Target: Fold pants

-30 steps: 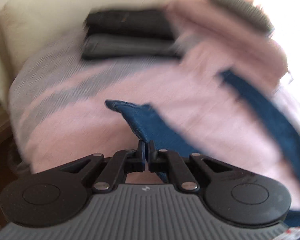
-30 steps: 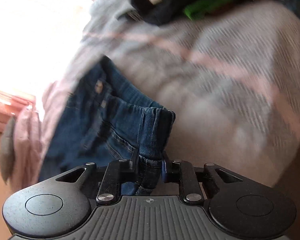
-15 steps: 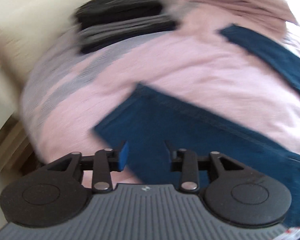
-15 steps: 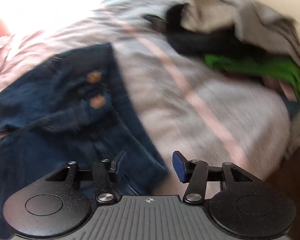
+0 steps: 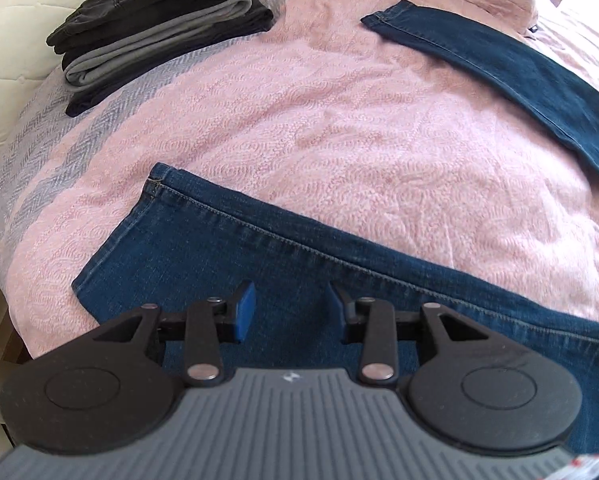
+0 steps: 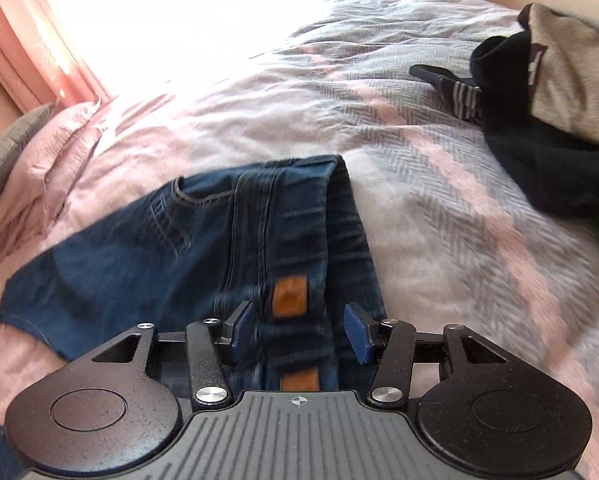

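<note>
Jeans (image 5: 283,264) under parted left claw (image 5: 291,312)

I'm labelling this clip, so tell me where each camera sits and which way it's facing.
Left wrist: rides on the left gripper, angled down across a jeans leg toward folded dark clothes; only its open fingers show, no hand.
Right wrist: rides on the right gripper, angled down over the jeans' waistband toward the bright window and a loose clothes pile; only its open fingers show.
Shared: the same jeans on the pink and grey bedspread.
</note>
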Motion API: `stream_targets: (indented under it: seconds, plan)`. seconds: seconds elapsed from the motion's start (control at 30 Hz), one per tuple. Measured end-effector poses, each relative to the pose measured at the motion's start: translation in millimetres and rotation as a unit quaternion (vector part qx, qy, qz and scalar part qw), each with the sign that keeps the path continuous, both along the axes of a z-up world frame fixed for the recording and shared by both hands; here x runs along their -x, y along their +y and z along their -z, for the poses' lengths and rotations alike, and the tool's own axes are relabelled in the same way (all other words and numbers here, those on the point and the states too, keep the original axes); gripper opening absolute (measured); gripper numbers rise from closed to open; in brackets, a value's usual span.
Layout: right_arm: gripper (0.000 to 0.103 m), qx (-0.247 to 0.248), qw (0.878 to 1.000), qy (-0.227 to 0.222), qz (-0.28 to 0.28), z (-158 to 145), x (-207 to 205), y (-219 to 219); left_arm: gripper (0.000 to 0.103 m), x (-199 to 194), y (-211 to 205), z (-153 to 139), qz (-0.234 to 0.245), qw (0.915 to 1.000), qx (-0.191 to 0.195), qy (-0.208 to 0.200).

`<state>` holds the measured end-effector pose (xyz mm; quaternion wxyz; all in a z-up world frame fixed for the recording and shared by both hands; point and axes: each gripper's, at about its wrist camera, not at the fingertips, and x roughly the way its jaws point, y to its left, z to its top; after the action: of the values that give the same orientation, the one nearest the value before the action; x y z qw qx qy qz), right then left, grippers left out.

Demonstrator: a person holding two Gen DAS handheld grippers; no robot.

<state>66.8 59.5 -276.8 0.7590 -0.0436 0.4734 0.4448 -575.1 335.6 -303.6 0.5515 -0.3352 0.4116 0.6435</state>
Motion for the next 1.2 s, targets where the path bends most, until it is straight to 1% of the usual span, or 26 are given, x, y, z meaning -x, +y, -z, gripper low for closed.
stream_targets:
  seconds: [0.07,0.2,0.23,0.27,0.3,0.33,0.4,0.43,0.47,0.5,0.53,0.57,0.6,0.63,0.67,0.73,0.8,0.83,0.9,0.93,1.0,1.03,1.07,1.1,1.17,1.2]
  plan:
    - [0.048,-0.013,1.0,0.023,0.009,11,-17,10,0.035,-2,4,1,0.0,1.0,0.002,0.003]
    - [0.047,-0.053,0.992,0.101,0.048,35,-50,18,0.035,-5,10,5,-0.009,0.9999,0.009,0.009]
    - [0.028,-0.068,0.99,0.116,0.051,37,-55,17,0.035,-5,11,6,-0.012,0.9998,0.009,0.01]
    - [0.002,-0.079,0.988,0.126,0.05,37,-59,16,0.035,-6,11,7,-0.013,0.9998,0.01,0.013]
    - [0.0,-0.082,0.989,0.117,0.047,33,-61,15,0.035,-7,12,7,-0.013,0.9997,0.01,0.015]
    - [0.0,-0.094,0.989,0.106,0.038,24,-60,13,0.035,-8,12,7,-0.013,0.9997,0.01,0.018]
    - [0.0,-0.108,0.992,0.056,0.029,4,-54,11,0.035,-9,12,8,-0.009,0.9996,0.01,0.024]
    - [0.0,-0.098,0.994,0.028,0.027,1,-51,13,0.035,-10,12,9,-0.008,0.9996,0.01,0.027]
    - [0.0,-0.061,0.998,-0.002,0.02,6,-48,19,0.035,-12,13,11,-0.008,0.9994,0.01,0.031]
    - [0.002,-0.014,1.0,-0.019,0.016,18,-44,29,0.035,-13,14,12,-0.009,0.9993,0.011,0.035]
    - [0.004,0.019,0.999,-0.024,0.014,30,-40,38,0.035,-15,15,13,-0.01,0.9991,0.012,0.039]
    - [0.006,0.032,0.999,-0.03,0.018,33,-39,45,0.035,-16,15,13,-0.009,0.999,0.013,0.042]
    - [0.008,0.038,0.998,-0.035,0.027,30,-38,50,0.035,-17,16,12,-0.006,0.9989,0.014,0.045]
    - [0.017,0.043,0.997,-0.038,0.044,24,-36,52,0.035,-17,16,11,-0.003,0.9988,0.015,0.046]
    - [0.027,0.055,0.994,-0.059,0.075,15,-31,51,0.036,-16,17,11,-0.001,0.9988,0.017,0.046]
    - [0.028,0.076,0.984,-0.12,0.107,-7,-16,46,0.036,-13,18,8,-0.002,0.9987,0.017,0.048]
    - [0.028,0.062,0.979,-0.175,0.08,-30,18,34,0.036,-10,18,6,-0.004,0.9987,0.015,0.048]
    - [0.028,0.05,0.98,-0.189,0.041,-37,39,30,0.036,-10,18,5,-0.003,0.9988,0.015,0.047]
    - [0.028,0.056,0.979,-0.189,-0.057,-34,75,28,0.036,-9,17,6,0.003,0.999,0.017,0.041]
    - [0.028,0.08,0.975,-0.188,-0.09,-25,90,27,0.036,-9,17,6,0.007,0.9989,0.019,0.041]
    - [0.028,0.166,0.961,-0.183,-0.121,10,103,23,0.037,-6,16,7,0.019,0.9986,0.021,0.044]
    - [0.028,0.192,0.957,-0.184,-0.117,24,103,13,0.037,-3,15,7,0.024,0.9983,0.021,0.047]
    - [0.028,0.183,0.964,-0.167,-0.099,25,100,3,0.037,0,14,6,0.028,0.9978,0.023,0.056]
    - [0.028,0.185,0.968,-0.149,-0.076,19,98,0,0.037,5,14,5,0.027,0.9974,0.022,0.063]
    - [0.028,0.227,0.962,-0.144,-0.043,3,104,2,0.037,19,11,1,0.021,0.9972,0.021,0.069]
    - [0.028,0.212,0.964,-0.152,-0.048,-9,112,1,0.036,24,10,-1,0.018,0.997,0.023,0.071]
